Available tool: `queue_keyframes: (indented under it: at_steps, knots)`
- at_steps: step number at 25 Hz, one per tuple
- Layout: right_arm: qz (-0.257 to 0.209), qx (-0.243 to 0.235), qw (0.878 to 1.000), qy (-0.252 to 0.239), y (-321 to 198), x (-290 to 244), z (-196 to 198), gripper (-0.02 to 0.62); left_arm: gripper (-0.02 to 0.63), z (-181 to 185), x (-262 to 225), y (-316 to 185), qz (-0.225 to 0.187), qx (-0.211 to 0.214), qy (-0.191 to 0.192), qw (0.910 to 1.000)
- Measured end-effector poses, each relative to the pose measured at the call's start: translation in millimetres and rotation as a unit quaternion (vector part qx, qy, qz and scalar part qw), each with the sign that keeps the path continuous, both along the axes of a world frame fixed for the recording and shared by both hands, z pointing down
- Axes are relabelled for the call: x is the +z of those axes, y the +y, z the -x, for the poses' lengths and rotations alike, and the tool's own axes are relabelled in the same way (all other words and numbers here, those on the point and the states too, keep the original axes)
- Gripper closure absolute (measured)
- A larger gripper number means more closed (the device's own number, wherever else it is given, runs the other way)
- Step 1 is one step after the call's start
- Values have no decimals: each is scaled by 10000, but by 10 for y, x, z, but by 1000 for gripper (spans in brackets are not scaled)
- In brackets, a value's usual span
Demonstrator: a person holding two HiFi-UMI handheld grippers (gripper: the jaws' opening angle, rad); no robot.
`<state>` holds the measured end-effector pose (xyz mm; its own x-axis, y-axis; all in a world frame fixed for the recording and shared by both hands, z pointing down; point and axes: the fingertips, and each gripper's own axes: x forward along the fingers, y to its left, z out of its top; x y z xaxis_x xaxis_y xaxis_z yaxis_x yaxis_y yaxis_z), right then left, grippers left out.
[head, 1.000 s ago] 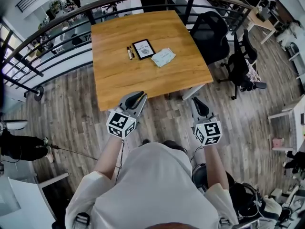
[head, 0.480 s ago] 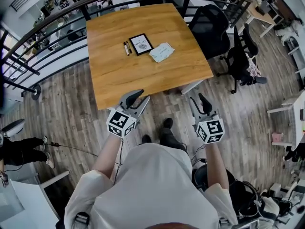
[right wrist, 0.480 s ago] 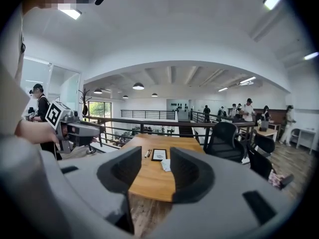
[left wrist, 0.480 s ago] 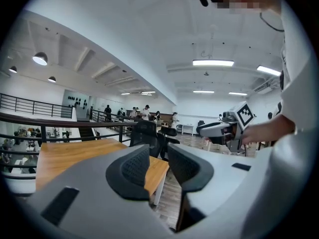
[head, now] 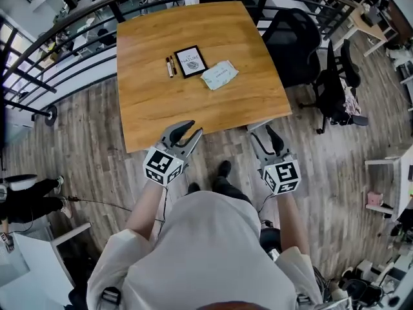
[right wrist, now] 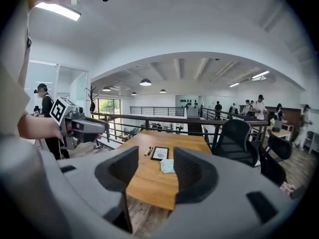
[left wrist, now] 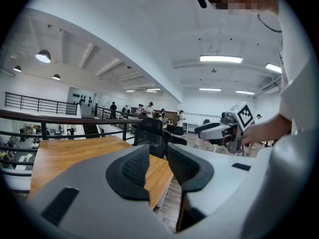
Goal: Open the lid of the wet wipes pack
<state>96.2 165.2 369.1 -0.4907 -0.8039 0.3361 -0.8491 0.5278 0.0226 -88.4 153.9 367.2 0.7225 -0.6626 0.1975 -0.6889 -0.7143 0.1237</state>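
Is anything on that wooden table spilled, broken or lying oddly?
Nothing stands out. The wet wipes pack lies flat, at a slight angle to the black-edged book beside it, and two pens lie on the book's other side. No spill or damage shows on the table.

Wooden table [head: 193,105], plank floor [head: 77,163], black chairs [head: 293,44]

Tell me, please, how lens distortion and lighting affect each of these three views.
Head view: fisheye bows the table edges, light even, wet wipes pack small but sharp. Left gripper view: dark round vignette, ceiling light blown out. Right gripper view: same vignette, window bright.
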Motion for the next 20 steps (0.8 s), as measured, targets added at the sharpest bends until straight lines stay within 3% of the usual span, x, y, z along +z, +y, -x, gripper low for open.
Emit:
queue_keyframes:
  at_steps: [11, 20]
  knots:
    - [95, -618, 9980, 2, -829, 190, -531, 390, 495, -571, 145, -691, 51, -334, -150, 9993]
    - [210, -974, 9950, 42, -1201, 311, -684, 390, 495, -746, 192, -945, 191, -648, -202, 9975]
